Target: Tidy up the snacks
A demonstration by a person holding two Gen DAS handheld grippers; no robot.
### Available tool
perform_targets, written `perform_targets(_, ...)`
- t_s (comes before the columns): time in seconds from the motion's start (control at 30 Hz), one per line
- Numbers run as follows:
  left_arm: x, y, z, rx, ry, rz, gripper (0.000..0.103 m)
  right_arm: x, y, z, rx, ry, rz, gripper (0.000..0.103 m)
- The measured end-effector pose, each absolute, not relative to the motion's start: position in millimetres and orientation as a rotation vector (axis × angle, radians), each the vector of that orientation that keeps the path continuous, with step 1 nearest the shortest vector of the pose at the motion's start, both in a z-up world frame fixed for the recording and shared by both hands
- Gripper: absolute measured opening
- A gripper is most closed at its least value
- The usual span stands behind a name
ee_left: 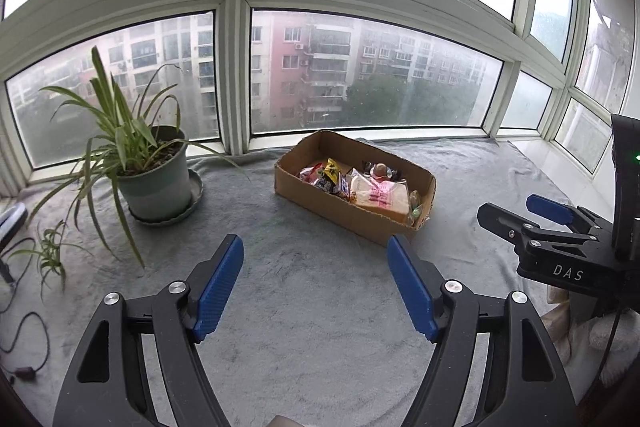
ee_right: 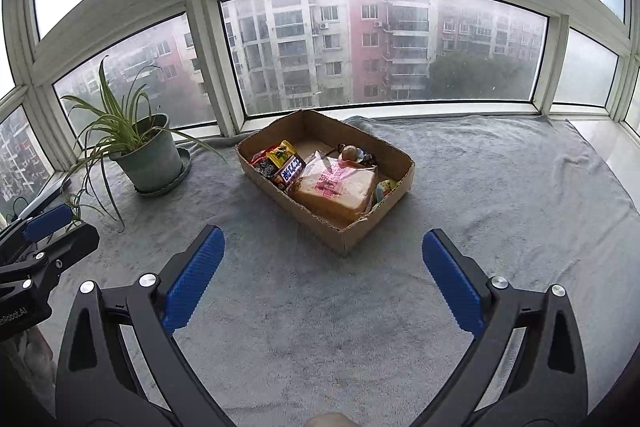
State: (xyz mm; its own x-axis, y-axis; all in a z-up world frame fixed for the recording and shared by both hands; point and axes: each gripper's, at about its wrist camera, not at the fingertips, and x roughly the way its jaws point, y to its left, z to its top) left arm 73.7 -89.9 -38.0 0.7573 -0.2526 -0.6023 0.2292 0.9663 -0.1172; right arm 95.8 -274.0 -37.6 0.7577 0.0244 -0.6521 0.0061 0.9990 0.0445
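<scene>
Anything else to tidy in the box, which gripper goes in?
Marginally right. Both grippers, left and right, are open and empty; the cardboard box sits straight ahead of the right, offset rightward from the left.

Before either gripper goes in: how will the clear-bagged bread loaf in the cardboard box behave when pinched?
The bread loaf in its clear plastic bag probably squashes, being soft sliced bread. The glossy film likely slips and crinkles. It fills most of the cardboard box, so it is likely light for its size.
</scene>
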Motion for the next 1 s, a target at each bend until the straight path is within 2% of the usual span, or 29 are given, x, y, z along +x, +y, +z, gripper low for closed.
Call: perform_targets(1.0, 45, -74, -40, -0.069, 0.685, -0.192, 0.075, 77, -263, -37, -0.005, 0.694, -0.024, 0.101)
